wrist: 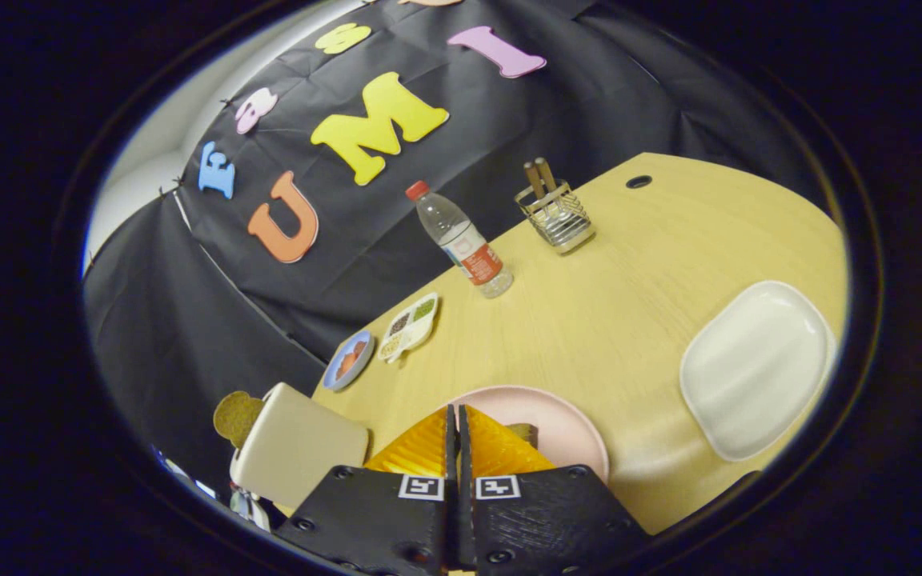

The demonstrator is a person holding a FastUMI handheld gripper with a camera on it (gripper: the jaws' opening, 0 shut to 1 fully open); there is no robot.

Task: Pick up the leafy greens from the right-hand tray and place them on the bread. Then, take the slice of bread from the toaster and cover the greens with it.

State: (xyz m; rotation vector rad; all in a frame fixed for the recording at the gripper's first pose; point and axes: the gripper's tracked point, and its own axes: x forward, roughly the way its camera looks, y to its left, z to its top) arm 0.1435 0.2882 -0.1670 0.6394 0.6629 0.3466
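Hovering over pink plate [565,416], gripper [456,424] clenched, empty — greens step looks done; next, open for toaster [301,452] bread [235,416].

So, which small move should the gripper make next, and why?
Probably open the fingers and turn toward the toaster. The gripper is shut, with nothing seen between its fingers, over the pink plate. The white tray looks bare, and a bread slice sticks out of the toaster. I cannot tell whether the greens already lie on the plate.
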